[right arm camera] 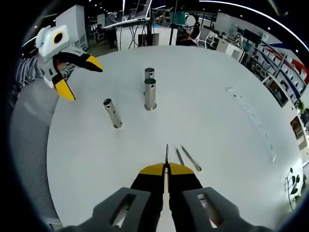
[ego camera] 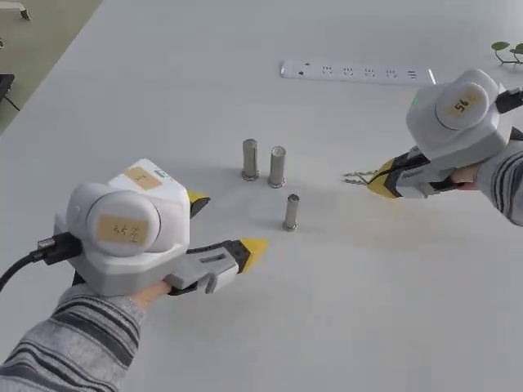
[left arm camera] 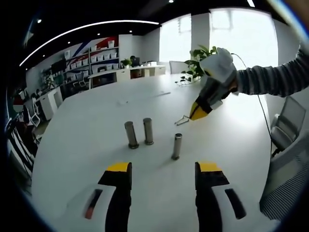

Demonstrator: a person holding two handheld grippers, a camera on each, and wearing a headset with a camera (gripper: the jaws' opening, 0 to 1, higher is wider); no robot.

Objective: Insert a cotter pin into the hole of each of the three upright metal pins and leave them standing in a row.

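Three upright metal pins stand mid-table: two close together and a third nearer me. My left gripper is open, empty, and short of the pins; its view shows the pins ahead of the spread jaws. My right gripper sits right of the pins, shut on a thin cotter pin that sticks out past its tips. Two more cotter pins lie on the table just beside it.
A white power strip lies at the far side of the white table. A small plant stands at the far right edge. In the left gripper view, the right gripper hangs beyond the pins.
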